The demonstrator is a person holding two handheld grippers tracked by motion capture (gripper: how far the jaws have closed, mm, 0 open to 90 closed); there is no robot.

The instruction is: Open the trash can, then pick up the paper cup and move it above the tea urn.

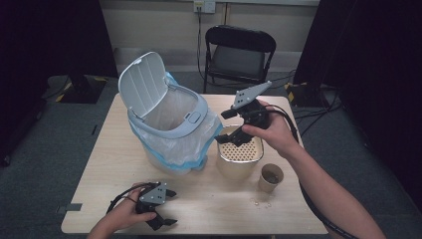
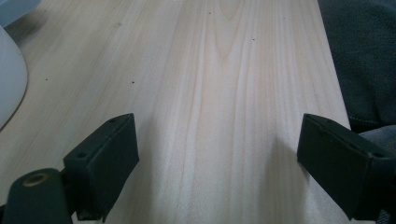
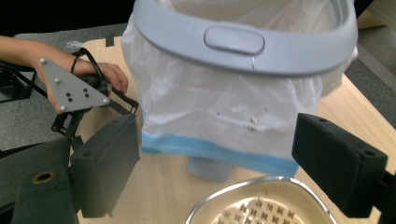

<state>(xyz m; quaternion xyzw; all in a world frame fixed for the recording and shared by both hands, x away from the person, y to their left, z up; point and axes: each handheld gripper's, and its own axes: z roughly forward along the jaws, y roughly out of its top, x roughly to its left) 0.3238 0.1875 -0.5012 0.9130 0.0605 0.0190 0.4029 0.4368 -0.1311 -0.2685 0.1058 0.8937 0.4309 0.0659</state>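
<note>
A grey pedal-style bin (image 1: 169, 119) stands on the table with its lid (image 1: 142, 82) tipped up and back; a white bag with a blue hem (image 3: 219, 116) lines it and hangs over its outside. To its right sits a cream strainer bowl (image 1: 240, 149) with a metal rim (image 3: 261, 184). My right gripper (image 1: 220, 127) hovers open over the bowl's left edge, pointing at the bin, with nothing between its jaws (image 3: 217, 163). My left gripper (image 1: 172, 206) rests open near the table's front edge, over bare wood (image 2: 217, 154).
A paper cup (image 1: 271, 178) stands right of the bowl, with small crumbs (image 1: 261, 203) in front of it. A black folding chair (image 1: 240, 55) is behind the table. The left hand and its grey plate (image 3: 70, 88) appear beside the bin.
</note>
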